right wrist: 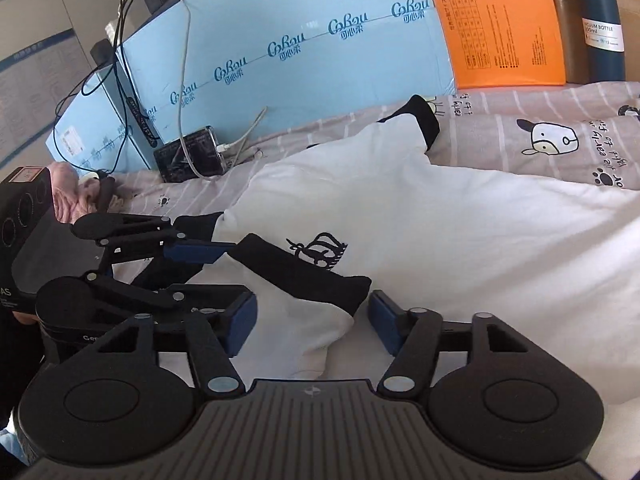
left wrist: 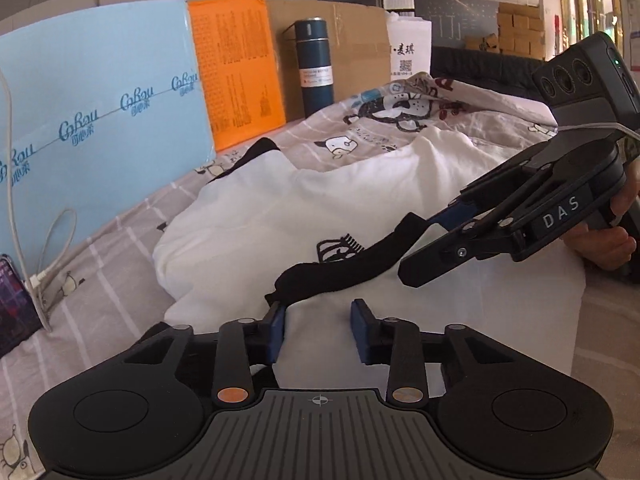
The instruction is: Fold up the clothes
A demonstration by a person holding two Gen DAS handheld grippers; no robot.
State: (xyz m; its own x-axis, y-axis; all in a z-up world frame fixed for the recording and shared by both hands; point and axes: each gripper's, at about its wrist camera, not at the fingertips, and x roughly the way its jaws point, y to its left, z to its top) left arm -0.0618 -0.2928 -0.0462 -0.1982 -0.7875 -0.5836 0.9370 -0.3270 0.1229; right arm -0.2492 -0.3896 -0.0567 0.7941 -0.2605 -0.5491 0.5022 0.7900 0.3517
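White T-shirt (right wrist: 420, 216) black neckband (right wrist: 304, 276) runs between both tools — right tool (right wrist: 312, 320) unclenched astride it, left tool (left wrist: 318, 330) seemingly released too.

A storeroom-like workroom is suggested: stacked cardboard boxes (left wrist: 520, 32) are seen behind a sheet-covered surface (left wrist: 120, 248) (cartoon-printed), with notices posted on walls.

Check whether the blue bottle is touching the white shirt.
Apart. The left wrist view shows the bottle standing upright at the back, with a stretch of patterned sheet lying between its base and the nearest edge of the shirt.
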